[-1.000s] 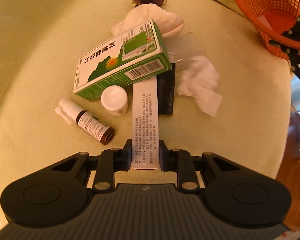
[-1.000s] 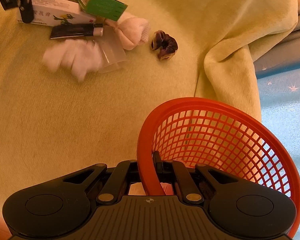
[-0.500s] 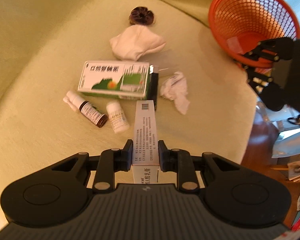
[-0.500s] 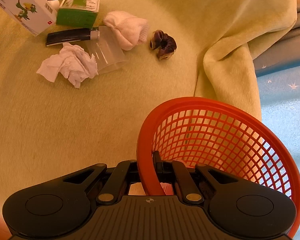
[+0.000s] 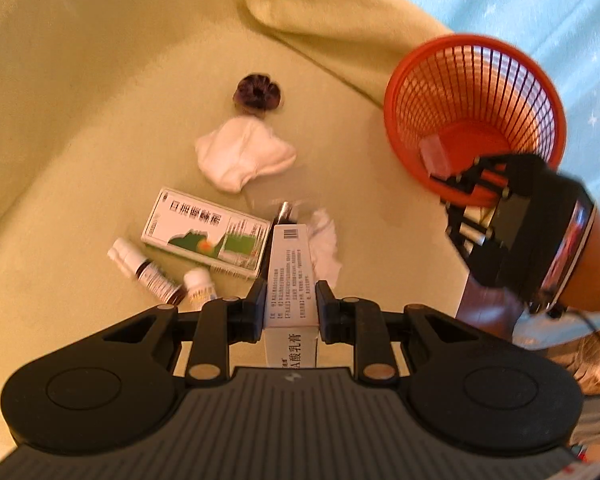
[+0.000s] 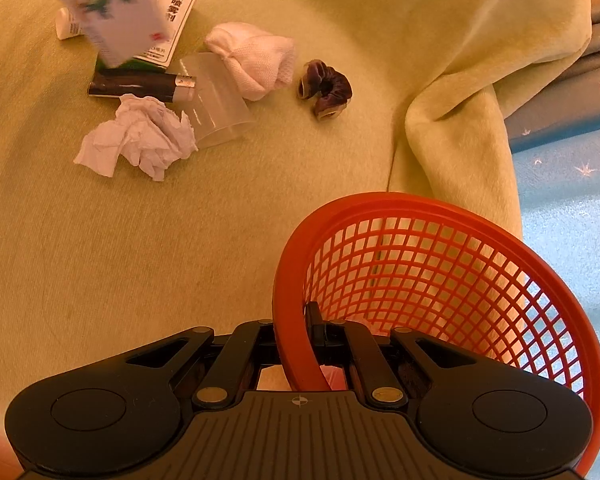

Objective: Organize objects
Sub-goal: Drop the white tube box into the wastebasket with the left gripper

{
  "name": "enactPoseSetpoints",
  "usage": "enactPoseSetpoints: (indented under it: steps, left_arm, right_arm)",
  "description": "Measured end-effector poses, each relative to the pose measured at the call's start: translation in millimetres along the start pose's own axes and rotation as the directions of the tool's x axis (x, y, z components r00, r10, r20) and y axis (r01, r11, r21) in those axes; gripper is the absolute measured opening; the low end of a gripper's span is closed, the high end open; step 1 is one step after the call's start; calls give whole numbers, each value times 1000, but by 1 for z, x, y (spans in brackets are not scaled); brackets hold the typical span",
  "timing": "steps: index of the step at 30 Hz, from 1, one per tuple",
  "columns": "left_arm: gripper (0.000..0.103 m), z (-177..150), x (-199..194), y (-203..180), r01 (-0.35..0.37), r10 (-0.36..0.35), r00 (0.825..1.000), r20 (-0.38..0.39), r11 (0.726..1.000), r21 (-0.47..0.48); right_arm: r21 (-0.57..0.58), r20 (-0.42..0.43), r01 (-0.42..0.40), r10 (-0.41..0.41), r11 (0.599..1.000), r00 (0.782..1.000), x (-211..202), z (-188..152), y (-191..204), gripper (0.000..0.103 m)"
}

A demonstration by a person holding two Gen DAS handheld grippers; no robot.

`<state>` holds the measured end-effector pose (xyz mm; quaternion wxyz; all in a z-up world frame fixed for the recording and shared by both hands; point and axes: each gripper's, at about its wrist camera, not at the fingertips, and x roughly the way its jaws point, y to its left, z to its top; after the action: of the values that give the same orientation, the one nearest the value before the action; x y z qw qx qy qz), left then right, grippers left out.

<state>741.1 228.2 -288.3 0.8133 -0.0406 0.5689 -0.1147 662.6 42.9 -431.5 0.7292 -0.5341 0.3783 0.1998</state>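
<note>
My left gripper (image 5: 291,300) is shut on a long white medicine box (image 5: 290,276), held in the air above the yellow-green cloth; the same white box (image 6: 108,12) shows blurred at the top left of the right wrist view. My right gripper (image 6: 296,340) is shut on the rim of the orange mesh basket (image 6: 440,272), which sits at the cloth's right edge. In the left wrist view the basket (image 5: 476,104) holds a small pink item (image 5: 434,156). On the cloth lie a green-and-white box (image 5: 206,234), a spray bottle (image 5: 144,270) and a small white bottle (image 5: 200,286).
A crumpled tissue (image 6: 136,140), a black lighter (image 6: 140,86), a clear plastic cup (image 6: 216,100), a rolled white sock (image 6: 256,60) and a dark scrunchie (image 6: 326,90) lie scattered on the cloth. A fold of blanket (image 6: 460,100) rises beyond the basket. Blue floor (image 6: 572,184) lies to the right.
My left gripper has lifted the white box up and away from the pile, toward the basket. The green box has dropped flat. The right gripper and basket stayed still.
</note>
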Motion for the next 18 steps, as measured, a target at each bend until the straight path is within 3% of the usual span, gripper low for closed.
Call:
enactPoseSetpoints:
  steps: [8,14,16,18]
  left_arm:
    - [21,60,6,-35,118,-125,988,92,990,73]
    - [21,108,32,-78,254,-272,956,114,956,147]
    - [21,123,42,-94,311,-331,937,116,937,161]
    - [21,136,57,-102,423,-440,894,89,892,163]
  right_arm:
    - [-8,6,1,-1,1000,1000,-2,-3,1,1]
    - [-5,11,1,-1,1000,1000,-4,-7,2,1]
    - [-5,13,1,-1,1000,1000,-5,-8,3,1]
    - [-2,15,2,-2,1000,1000,-6,-9,4,1]
